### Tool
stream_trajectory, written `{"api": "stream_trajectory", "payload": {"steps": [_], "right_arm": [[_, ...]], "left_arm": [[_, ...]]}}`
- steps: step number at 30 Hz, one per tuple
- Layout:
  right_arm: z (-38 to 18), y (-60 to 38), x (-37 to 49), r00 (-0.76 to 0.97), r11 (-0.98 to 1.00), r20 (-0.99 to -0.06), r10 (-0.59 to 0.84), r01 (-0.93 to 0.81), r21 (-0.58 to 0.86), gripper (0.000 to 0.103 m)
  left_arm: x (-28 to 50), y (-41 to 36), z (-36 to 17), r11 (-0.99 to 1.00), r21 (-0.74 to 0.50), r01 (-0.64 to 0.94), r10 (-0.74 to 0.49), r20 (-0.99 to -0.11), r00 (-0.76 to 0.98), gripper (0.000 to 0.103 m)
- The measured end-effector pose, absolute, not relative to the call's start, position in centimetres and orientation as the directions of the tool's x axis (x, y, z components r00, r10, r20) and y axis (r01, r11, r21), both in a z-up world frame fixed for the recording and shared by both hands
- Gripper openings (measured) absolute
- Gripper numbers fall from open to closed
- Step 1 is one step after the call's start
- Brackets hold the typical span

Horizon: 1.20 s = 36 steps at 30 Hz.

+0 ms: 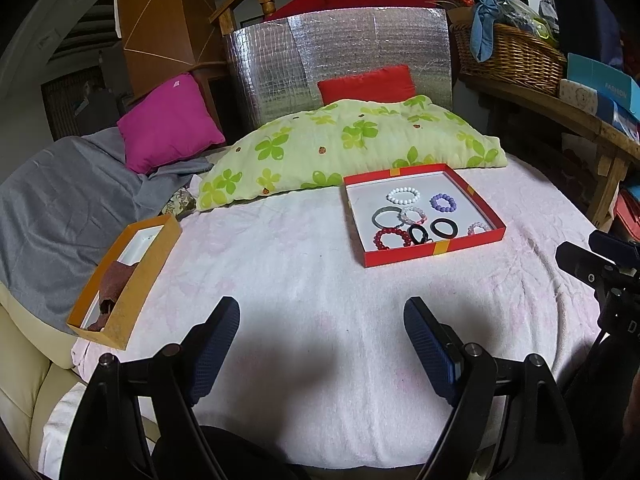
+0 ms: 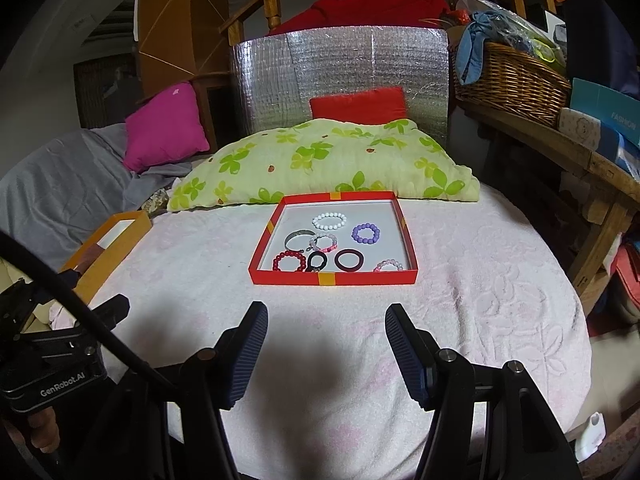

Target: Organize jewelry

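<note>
Blue box: "FASHION" | black mount: "GenRobot.AI" (white lettering)

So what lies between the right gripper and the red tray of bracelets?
Only bare pink blanket: in the right wrist view nothing sits between the open right gripper and the red tray.

red tray, white bracelet, clover-print green pillow
</note>
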State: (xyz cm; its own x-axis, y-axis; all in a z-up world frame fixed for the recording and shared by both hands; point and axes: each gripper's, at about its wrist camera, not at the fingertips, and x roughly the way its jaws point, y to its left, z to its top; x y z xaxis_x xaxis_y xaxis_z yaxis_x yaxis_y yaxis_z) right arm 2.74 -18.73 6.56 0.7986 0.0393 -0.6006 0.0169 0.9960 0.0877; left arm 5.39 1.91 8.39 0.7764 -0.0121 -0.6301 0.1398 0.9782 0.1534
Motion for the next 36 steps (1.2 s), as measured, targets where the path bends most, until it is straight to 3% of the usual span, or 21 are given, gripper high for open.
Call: {"api": "stream_trajectory", "payload": {"steps": [36], "right_arm": [[7.2, -17.6, 4.9, 0.795, 0.999, -0.606, -0.039, 0.052, 0.003, 0.065]], "left_arm": [[6.4, 1.9, 9.0, 0.978, 0.145, 0.149, -0.027, -0.622, 0.783, 0.085]]}}
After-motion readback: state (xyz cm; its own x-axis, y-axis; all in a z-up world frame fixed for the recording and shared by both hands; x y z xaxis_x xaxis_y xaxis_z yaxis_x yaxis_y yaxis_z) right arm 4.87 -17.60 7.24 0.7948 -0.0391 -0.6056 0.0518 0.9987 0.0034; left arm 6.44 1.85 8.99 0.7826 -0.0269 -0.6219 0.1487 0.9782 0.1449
